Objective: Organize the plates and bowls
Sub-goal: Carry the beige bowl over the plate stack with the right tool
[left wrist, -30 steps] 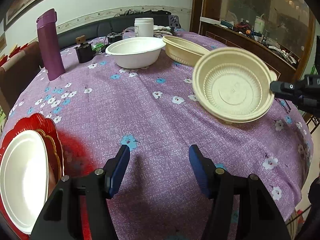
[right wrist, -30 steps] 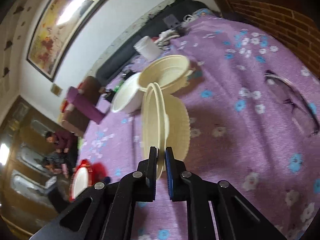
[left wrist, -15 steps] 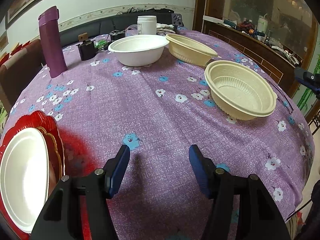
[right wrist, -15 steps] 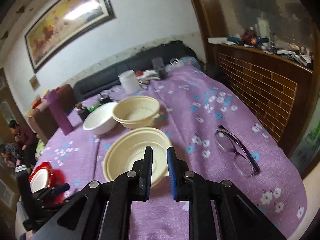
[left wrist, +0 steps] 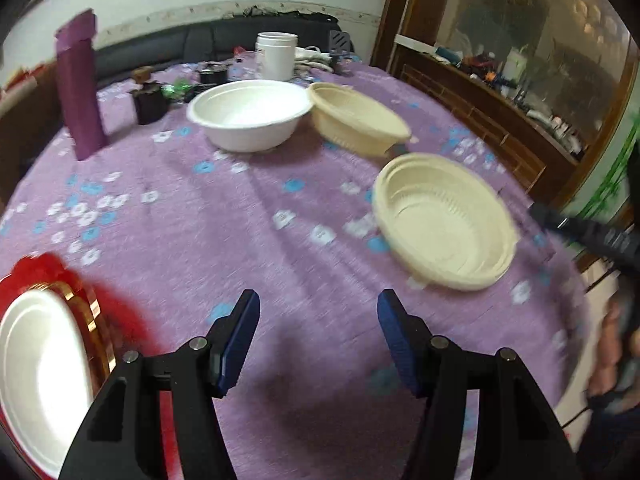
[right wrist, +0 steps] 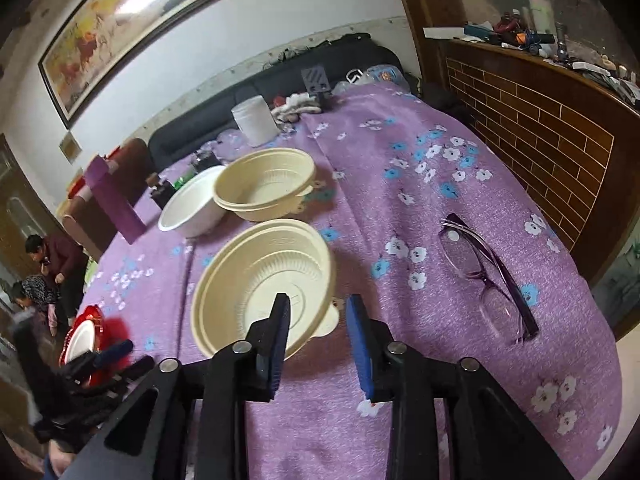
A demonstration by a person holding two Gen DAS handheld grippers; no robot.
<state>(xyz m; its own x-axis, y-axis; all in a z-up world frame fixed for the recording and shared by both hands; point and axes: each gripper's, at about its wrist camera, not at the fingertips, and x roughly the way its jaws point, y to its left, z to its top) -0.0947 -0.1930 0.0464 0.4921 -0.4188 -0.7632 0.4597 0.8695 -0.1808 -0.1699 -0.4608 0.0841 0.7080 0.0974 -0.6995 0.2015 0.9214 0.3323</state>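
Observation:
A cream ribbed bowl [right wrist: 266, 284] sits upright on the purple flowered tablecloth, just ahead of my right gripper [right wrist: 318, 318], which is open and empty with the bowl's near rim between its fingers. It also shows in the left wrist view [left wrist: 444, 220]. Behind it stand a second cream bowl [right wrist: 266, 184] and a white bowl [right wrist: 190, 208]. My left gripper [left wrist: 318, 320] is open and empty over bare cloth. A white plate [left wrist: 36, 364] lies on a red and gold plate [left wrist: 100, 312] at the table's left edge.
Purple-framed glasses [right wrist: 486, 276] lie on the cloth right of the near bowl. A tall purple flask [left wrist: 78, 84], a white jar [left wrist: 276, 56] and small dark items [left wrist: 150, 98] stand at the far side. A brick-patterned cabinet [right wrist: 532, 128] borders the right.
The right gripper set the tilted cream bowl down flat on the cloth, let go and opened, staying at the bowl's near rim. The left gripper shifted slightly; its view is blurred.

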